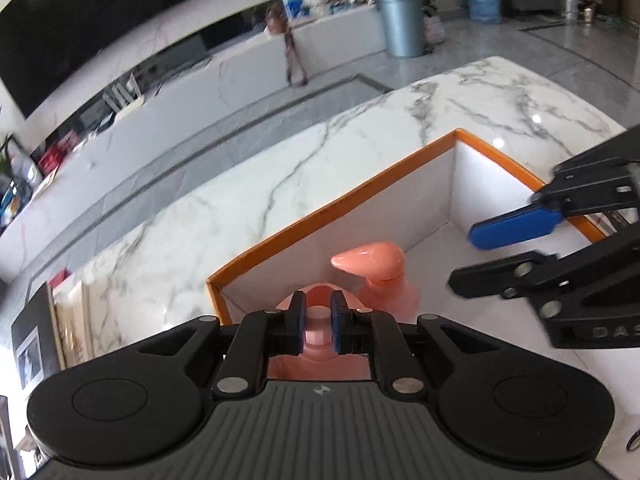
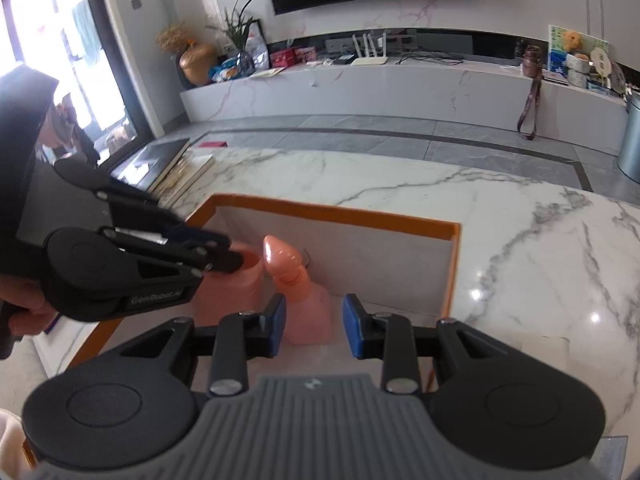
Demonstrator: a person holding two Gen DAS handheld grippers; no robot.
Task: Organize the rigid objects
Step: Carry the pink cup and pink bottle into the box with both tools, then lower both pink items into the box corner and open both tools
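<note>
Bottle neck (image 1: 317, 326) between left gripper (image 1: 317, 322) pads

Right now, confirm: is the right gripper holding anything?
No. The right gripper is open and empty, above the pink pump bottle in the box.

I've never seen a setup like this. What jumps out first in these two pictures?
Two pink pump bottles inside a white box with an orange rim, which sits on a marble table. The left gripper is clamped on the neck of one pink bottle; the other pump bottle stands free beside it. The right gripper hovers open in front of that one.
</note>
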